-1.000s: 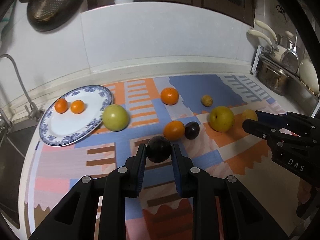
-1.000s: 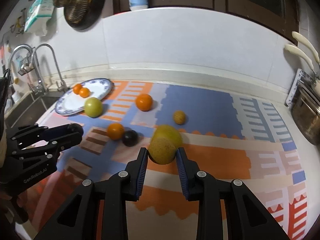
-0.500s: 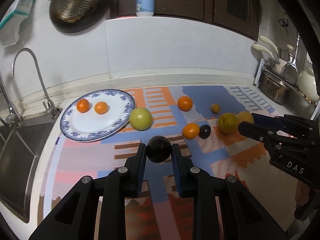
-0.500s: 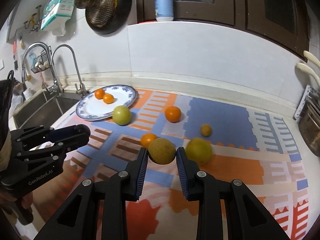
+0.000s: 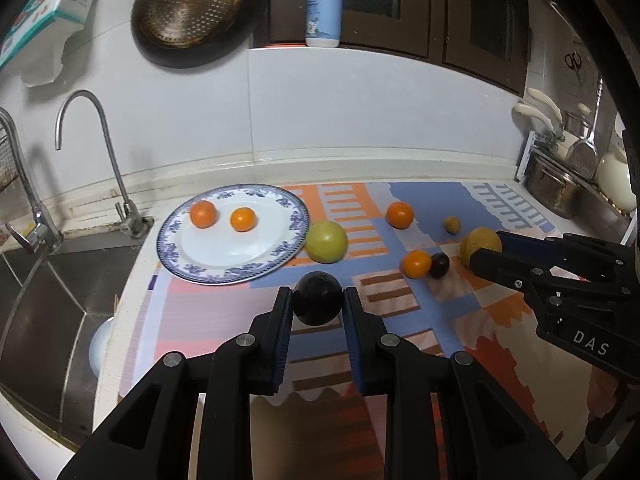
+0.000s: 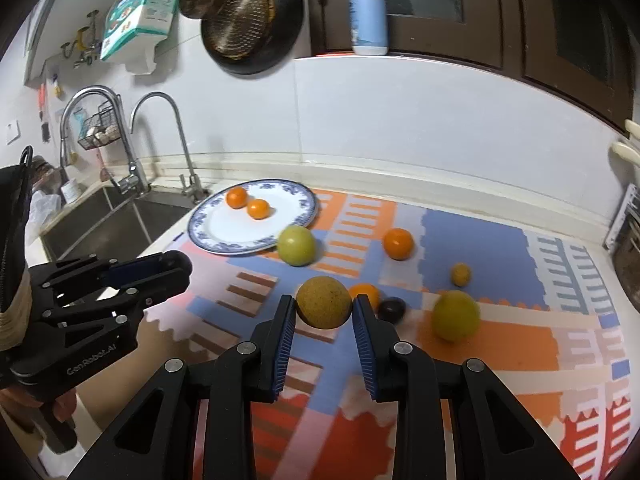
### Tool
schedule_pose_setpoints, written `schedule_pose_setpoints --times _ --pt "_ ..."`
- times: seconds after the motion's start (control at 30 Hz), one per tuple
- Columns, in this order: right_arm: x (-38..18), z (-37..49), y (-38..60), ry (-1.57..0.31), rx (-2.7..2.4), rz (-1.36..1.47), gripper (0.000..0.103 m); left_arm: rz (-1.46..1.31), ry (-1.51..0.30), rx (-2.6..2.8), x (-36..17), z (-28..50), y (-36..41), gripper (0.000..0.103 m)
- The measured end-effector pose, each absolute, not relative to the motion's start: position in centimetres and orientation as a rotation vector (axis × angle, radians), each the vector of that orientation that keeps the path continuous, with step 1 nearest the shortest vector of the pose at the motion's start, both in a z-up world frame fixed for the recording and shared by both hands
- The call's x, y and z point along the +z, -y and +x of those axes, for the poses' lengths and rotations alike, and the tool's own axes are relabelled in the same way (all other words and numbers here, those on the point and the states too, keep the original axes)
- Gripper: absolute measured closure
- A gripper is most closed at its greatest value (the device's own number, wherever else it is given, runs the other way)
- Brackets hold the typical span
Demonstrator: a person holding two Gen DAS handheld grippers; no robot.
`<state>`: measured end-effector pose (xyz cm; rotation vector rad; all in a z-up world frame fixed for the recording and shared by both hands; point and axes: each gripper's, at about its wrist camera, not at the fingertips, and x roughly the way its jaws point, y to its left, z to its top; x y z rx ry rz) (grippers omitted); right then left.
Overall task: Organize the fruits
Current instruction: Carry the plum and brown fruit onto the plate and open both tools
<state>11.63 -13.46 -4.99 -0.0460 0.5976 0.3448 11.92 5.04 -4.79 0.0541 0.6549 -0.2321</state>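
Left gripper (image 5: 318,306) clamps a round dark plum (image 5: 318,298); right gripper (image 6: 324,312) clamps a round brown fruit (image 6: 324,302); neither fruit shows a long axis.

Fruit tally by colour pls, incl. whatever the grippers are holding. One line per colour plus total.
Orange: 4, two on the plate, at and, two on the mat, at and
Green/yellow-green: 2
Dark: 2, one in left gripper, one on the mat
Brown-yellow: 2, one in right gripper, small one
Total: 10
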Motion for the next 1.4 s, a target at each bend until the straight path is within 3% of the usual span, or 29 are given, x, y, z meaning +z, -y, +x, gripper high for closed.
schedule_pose_setpoints --times 0.73,1.4 --pt "-4.2 18.0 5.5 -0.596 0.478 -0.046 0.072 0.048 -0.656 -0.175 -4.7 16.9 -11.6 0.078" --pt "-8.5 27.5 -0.1 -0.759 0.503 -0.087 0.072 0.041 -0.796 -0.206 -9.2 25.5 -13.9 0.078"
